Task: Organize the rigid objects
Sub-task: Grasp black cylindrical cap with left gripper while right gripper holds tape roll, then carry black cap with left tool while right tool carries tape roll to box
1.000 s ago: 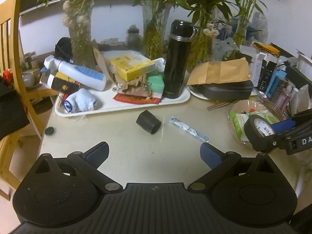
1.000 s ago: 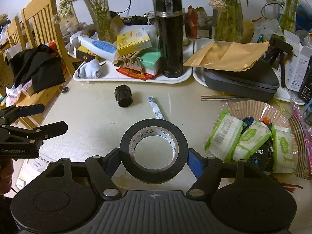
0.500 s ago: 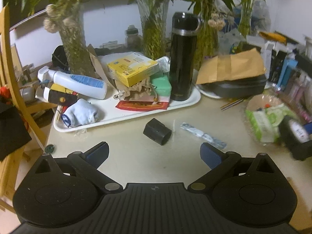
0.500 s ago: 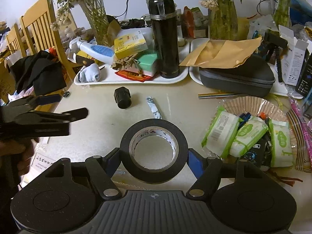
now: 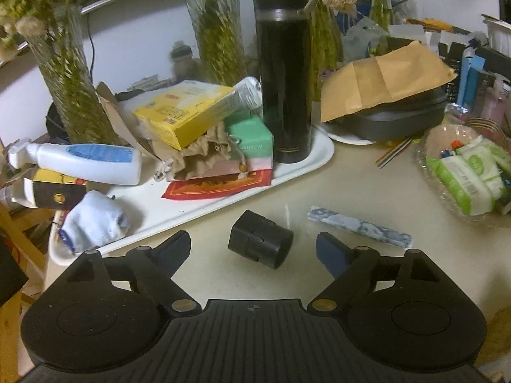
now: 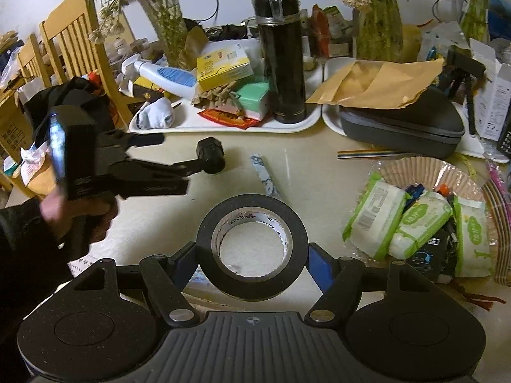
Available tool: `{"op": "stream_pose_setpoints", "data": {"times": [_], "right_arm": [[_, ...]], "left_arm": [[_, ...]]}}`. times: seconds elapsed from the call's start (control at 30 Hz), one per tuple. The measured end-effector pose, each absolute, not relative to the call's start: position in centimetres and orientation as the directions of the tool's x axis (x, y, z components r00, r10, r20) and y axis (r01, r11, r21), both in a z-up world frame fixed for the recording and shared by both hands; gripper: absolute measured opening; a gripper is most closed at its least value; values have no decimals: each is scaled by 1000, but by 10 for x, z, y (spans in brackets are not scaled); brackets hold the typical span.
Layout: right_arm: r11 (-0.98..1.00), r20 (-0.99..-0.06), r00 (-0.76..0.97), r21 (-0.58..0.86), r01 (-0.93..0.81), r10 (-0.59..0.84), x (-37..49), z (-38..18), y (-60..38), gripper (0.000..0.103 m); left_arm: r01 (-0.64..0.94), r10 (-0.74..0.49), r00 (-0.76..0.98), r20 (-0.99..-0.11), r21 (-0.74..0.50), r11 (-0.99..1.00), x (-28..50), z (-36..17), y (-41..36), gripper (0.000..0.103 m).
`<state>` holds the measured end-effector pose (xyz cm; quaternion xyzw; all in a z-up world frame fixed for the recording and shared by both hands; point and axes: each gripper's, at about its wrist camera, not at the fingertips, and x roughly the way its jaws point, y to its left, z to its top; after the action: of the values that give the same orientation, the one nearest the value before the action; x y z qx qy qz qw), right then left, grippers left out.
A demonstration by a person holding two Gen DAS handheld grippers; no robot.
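Note:
A short black cylinder [image 5: 260, 244] lies on its side on the beige table, just in front of the white tray [image 5: 223, 206]. My left gripper [image 5: 252, 250] straddles it; its jaws are closing, with a gap still showing between each blue pad and the cylinder. The right wrist view shows the same left gripper [image 6: 179, 153] reaching the cylinder [image 6: 210, 156] from the left. My right gripper [image 6: 252, 265] is shut on a black tape roll [image 6: 252, 210], held above the table. A marbled grey stick [image 5: 359, 226] lies right of the cylinder.
The tray carries a tall black flask [image 5: 284, 79], a yellow box [image 5: 185, 115], a white bottle [image 5: 80, 162] and a sock [image 5: 94, 220]. A black case under a brown envelope [image 6: 377, 83], a basket of wipe packets [image 6: 415, 220], plant vases and wooden chairs [image 6: 73, 48] surround the bare table.
My left gripper has moved forward and down to the black cylinder, which now sits between its fingers, and its jaws have narrowed. The right gripper has stayed still with the tape roll.

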<state>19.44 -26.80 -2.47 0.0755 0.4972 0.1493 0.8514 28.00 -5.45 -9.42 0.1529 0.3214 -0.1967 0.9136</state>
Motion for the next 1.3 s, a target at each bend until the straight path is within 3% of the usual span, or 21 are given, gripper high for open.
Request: {"op": "stream_pose_setpoints", "data": {"times": [0.2, 0.3, 0.4, 0.43, 0.47, 0.87, 1.3], "right_arm": [[934, -822, 445, 294, -205, 356, 197, -26, -258, 75], [933, -829, 431, 291, -213, 357, 198, -29, -254, 75], [932, -832, 425, 288, -219, 357, 198, -31, -252, 75], [933, -831, 427, 289, -217, 356, 199, -30, -253, 75], [933, -830, 429, 289, -213, 355, 199, -30, -254, 75], [941, -834, 438, 278, -192, 336, 198, -29, -258, 75], [950, -848, 431, 252, -183, 308, 196, -33, -257, 75]], "left_arm": [[472, -264, 716, -646, 170, 865, 298, -111, -57, 87], [487, -276, 715, -643, 175, 856, 304, -116, -59, 80], [502, -283, 712, -643, 184, 845, 310, -117, -62, 60], [507, -279, 706, -651, 190, 840, 311, -118, -63, 48], [509, -274, 703, -656, 196, 838, 312, -118, -64, 45], [501, -279, 660, -698, 132, 856, 292, -102, -49, 44], [449, -261, 692, -673, 119, 885, 232, -50, -39, 44]]}}
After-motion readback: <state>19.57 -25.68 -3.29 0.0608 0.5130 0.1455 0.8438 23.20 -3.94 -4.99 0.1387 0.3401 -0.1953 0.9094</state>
